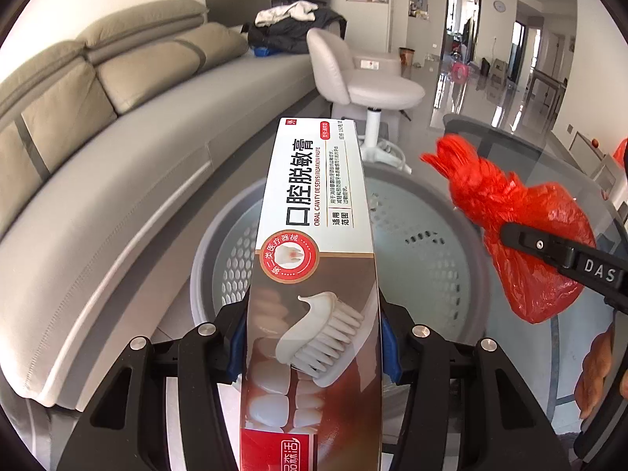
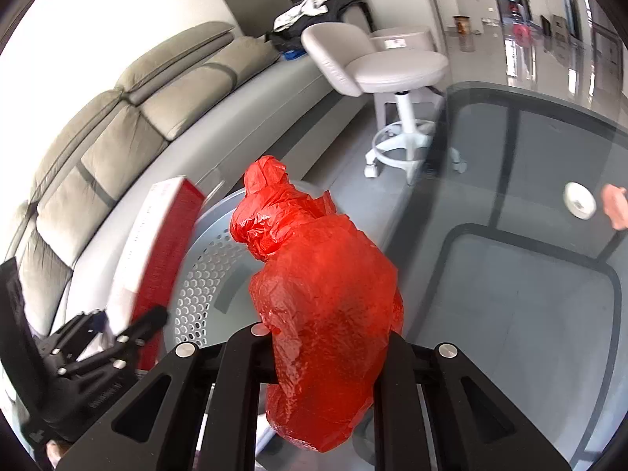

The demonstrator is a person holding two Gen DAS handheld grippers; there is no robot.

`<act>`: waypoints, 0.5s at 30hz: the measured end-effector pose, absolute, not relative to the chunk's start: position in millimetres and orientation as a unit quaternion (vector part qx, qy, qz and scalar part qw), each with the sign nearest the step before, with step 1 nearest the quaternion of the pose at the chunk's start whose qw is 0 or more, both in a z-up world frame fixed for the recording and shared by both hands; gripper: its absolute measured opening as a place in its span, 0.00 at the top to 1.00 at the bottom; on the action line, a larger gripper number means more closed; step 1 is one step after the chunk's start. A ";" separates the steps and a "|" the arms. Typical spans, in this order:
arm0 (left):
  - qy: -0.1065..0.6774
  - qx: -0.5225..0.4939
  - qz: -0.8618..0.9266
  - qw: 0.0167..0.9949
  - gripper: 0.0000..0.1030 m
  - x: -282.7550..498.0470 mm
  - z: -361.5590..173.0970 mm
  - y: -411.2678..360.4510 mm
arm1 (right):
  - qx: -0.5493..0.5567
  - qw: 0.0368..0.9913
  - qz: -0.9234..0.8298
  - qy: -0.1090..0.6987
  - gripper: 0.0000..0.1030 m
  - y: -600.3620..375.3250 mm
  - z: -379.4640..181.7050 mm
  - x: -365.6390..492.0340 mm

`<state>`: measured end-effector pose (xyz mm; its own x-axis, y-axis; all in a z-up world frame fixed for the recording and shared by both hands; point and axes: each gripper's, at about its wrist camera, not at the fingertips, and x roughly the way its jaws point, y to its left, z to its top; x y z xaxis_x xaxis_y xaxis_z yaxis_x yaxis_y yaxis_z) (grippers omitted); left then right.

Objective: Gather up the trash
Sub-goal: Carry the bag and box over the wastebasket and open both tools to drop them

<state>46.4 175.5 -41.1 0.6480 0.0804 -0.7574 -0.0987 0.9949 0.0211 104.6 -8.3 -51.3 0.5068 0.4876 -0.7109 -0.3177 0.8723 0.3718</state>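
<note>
Toothpaste box (image 1: 314,259) in left gripper (image 1: 314,349), red bag (image 2: 325,306) in right gripper (image 2: 325,347)

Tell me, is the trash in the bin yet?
Not yet. Picking up looks done: the left gripper holds the toothpaste box and the right gripper holds the red plastic bag. Both hang over the grey perforated bin. Dropping them in is what's left. A small white round thing sits on the glass table, maybe trash too.
</note>
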 end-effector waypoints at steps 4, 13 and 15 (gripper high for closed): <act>0.426 -0.020 0.045 0.903 0.51 49.8 -53.2 181.1 | 0.083 0.859 0.242 0.443 0.86 10.0 -52.8 110.5; 0.436 -0.034 0.047 0.898 0.51 55.8 -58.9 195.6 | 0.060 0.852 0.256 0.454 0.84 41.6 -59.3 119.3; 0.436 -0.035 0.049 0.898 0.51 54.4 -59.9 195.7 | 0.059 0.849 0.260 0.456 0.84 45.5 -60.2 120.3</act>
<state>54.4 195.7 -59.9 0.6145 0.0565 -0.7869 -0.1183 0.9928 -0.0210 120.3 45.5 -60.2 0.4488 0.4962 -0.7432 -0.3883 0.8573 0.3380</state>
